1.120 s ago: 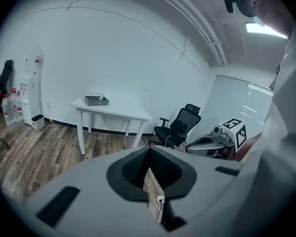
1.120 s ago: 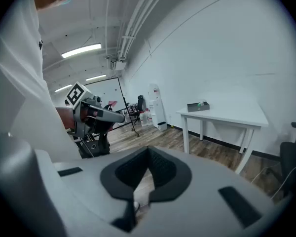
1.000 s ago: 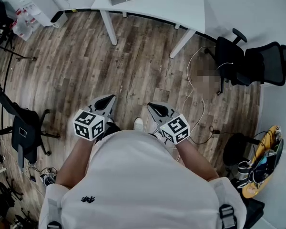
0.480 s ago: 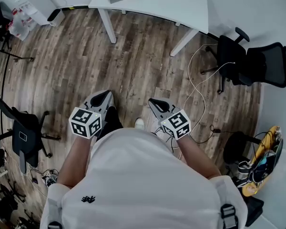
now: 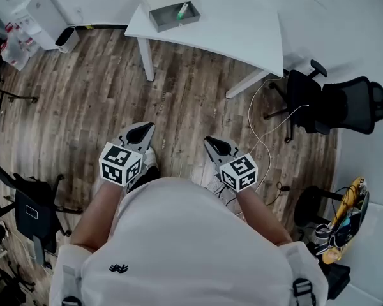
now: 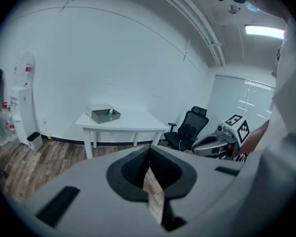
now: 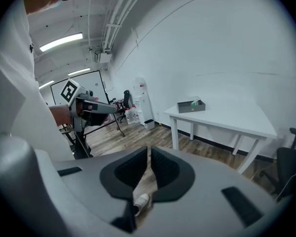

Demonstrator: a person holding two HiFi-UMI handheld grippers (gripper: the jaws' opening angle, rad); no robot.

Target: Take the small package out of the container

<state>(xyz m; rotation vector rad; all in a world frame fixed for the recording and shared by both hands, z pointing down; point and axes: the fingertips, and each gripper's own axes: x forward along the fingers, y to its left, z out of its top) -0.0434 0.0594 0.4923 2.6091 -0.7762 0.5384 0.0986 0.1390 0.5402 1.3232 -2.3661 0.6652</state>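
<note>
Head view: shows the left gripper [image 5: 143, 131] and right gripper [image 5: 214, 145] side by side over the wood floor [image 5: 83, 94], well apart from the white table [image 5: 242, 30]. Puts the grey container [image 5: 169, 23] near the tabletop's left edge, with the green package [image 5: 183, 9] lying inside. Left gripper view: shows the left gripper [image 6: 149, 157] clenched tip to tip on nothing, only floor beyond. Places the container [image 6: 106, 116], package [image 6: 110, 113] in it, at the tabletop's left end. Catches the right gripper [image 6: 222, 139] at the right, near a black chair [image 6: 190, 127]. Right gripper view: shows the right gripper [image 7: 149, 154] likewise clamped together and empty, a shoe [image 7: 140, 200] below. Sets the container [image 7: 190, 107] with the package [image 7: 197, 102] at the tabletop's far left corner, and the left gripper [image 7: 84, 105] off to the left.
</note>
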